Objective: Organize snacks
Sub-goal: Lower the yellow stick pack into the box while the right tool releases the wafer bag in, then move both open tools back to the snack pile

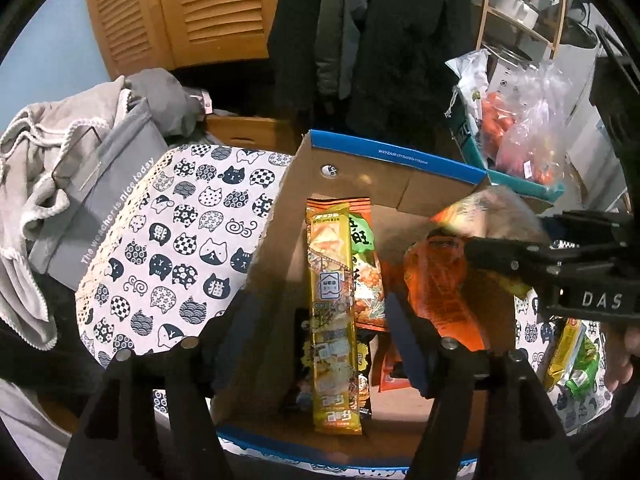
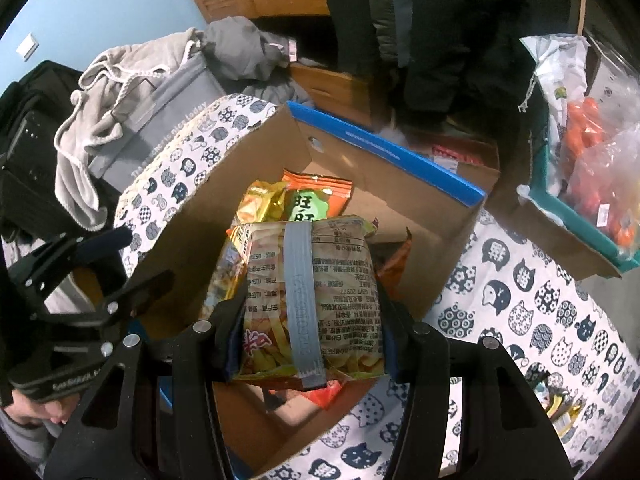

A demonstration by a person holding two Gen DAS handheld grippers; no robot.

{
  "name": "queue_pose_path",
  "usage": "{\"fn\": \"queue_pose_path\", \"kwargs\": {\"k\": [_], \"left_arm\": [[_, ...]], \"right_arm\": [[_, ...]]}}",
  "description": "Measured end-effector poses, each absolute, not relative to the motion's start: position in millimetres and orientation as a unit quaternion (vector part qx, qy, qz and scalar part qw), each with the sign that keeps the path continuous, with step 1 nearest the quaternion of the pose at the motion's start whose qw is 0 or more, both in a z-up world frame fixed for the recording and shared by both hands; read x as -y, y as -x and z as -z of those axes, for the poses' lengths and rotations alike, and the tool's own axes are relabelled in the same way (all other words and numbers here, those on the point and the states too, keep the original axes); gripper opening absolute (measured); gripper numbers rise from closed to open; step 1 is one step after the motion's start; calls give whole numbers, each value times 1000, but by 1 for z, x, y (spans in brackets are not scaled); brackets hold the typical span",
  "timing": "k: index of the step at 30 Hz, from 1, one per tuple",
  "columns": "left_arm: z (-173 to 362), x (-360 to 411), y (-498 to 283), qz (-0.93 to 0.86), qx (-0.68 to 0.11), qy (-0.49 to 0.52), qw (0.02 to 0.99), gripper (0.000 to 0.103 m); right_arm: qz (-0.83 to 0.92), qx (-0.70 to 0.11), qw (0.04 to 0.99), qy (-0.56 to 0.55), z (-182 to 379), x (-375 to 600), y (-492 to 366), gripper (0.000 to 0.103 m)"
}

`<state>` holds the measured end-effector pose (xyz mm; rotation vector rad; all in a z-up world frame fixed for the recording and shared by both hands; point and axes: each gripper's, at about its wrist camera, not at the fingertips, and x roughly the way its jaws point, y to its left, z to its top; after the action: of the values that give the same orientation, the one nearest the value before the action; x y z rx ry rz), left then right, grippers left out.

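1. Fingers, right hand (image 2: pixel 312 332): parted about halfway and closed on the two sides of a puffed snack bag (image 2: pixel 312 300), pads pressing its flanks. The bag hangs over the open cardboard box (image 2: pixel 400 152), back seam facing my camera.
2. Fingers, left hand (image 1: pixel 316 344): spread wide with nothing between them, poised above the same box. Below them a long yellow packet (image 1: pixel 332 320) stands on edge inside; the pads do not touch it.
3. Held bag, handling: I judge it light, air-filled and crinkly, its film slick. Contents look like brittle chips, so a hard squeeze would likely crush them. Best hold, in my view, is across the flanks near the middle as now, or on the flat sealed end.
4. Yellow packet, handling: slim and probably stiffer along its length; likely to tip if nudged. I would take it across its narrow width near the top end.
5. Box contents: an orange-and-green bag (image 2: pixel 316 200) leans at the back; further orange wrappers (image 1: pixel 440 296) lie lower down. All soft film, apt to slide on one another.
6. Surroundings: the box sits on a cat-print cloth (image 1: pixel 180 240) over the bench. A few loose packets (image 1: pixel 572 356) lie on the cloth just beside the box.
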<state>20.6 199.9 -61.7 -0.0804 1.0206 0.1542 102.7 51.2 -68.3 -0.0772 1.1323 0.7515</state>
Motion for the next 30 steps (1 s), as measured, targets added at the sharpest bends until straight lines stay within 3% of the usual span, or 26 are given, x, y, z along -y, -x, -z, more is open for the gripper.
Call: {"fn": "queue_pose_path", "kwargs": {"k": [2, 5, 30], "left_arm": [[63, -199, -21, -72, -491, 39, 867, 70], [65, -198, -21, -64, -497, 43, 865, 70], [45, -127, -20, 6, -480, 7, 877, 70]], "right_arm": [[-348, -521, 779, 35, 66, -53, -104, 68], [-347, -510, 786, 38, 60, -52, -103, 73], [-290, -493, 819, 41, 43, 41, -74, 77]]}}
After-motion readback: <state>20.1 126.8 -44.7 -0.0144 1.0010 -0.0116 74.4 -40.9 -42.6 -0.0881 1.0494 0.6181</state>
